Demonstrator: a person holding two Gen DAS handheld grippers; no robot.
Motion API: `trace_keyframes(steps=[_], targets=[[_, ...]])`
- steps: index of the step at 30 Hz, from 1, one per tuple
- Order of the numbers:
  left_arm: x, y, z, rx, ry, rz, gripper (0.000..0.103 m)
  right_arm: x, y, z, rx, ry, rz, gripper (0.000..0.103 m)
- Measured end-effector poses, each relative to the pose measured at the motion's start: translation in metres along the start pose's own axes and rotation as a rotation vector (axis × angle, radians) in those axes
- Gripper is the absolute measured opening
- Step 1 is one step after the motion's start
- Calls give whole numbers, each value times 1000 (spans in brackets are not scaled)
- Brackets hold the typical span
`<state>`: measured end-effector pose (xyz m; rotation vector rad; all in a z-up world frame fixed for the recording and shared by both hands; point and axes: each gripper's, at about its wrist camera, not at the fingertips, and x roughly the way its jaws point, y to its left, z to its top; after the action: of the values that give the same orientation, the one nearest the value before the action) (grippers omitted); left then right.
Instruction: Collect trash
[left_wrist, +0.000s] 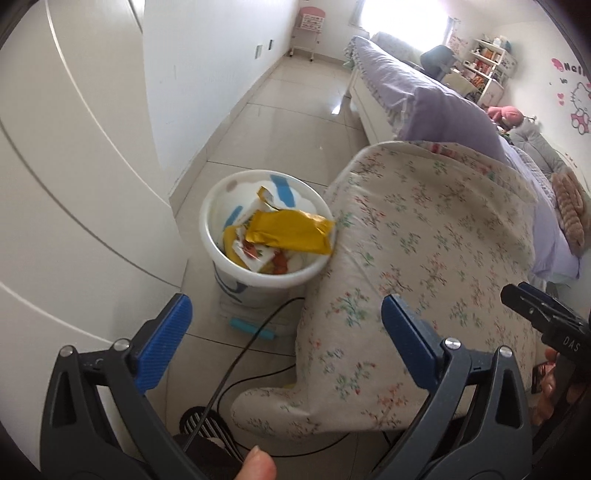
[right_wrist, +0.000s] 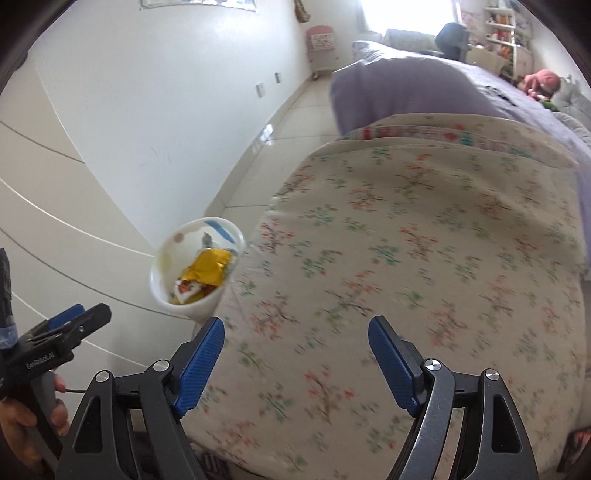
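Both hand-held grippers (left_wrist: 282, 343) (right_wrist: 295, 363) wide apart, black cable (left_wrist: 236, 362) only in left view

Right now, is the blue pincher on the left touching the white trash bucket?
Apart. The left wrist view shows the open left gripper holding nothing, with bare floor tile between its fingertips and the trash bucket.

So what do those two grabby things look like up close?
Each gripper is a dark grey plastic frame with triangle cut-outs, silver round screws and two blue ribbed finger pads. The left gripper and the right gripper look the same. From the side, the left one has white "GenRobot.AI" lettering, and the right one shows white letters "DAS". A thin black cable runs below.
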<state>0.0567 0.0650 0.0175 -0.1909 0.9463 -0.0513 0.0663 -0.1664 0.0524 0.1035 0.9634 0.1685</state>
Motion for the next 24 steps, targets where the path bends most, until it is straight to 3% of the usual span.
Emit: trace_keyframes(steps=[4,10,24], targets=[[-11,-16,-17,40,-23,26,102,-28,-18,-26,53,-54,-65,86],[-11,-36,-42,91,-26,96,102,-35,-33,-63,102,-77,-140,86],[-13,-46,-49,103,-62,145,102,-30,-39,-71,99,-104,-193,86]])
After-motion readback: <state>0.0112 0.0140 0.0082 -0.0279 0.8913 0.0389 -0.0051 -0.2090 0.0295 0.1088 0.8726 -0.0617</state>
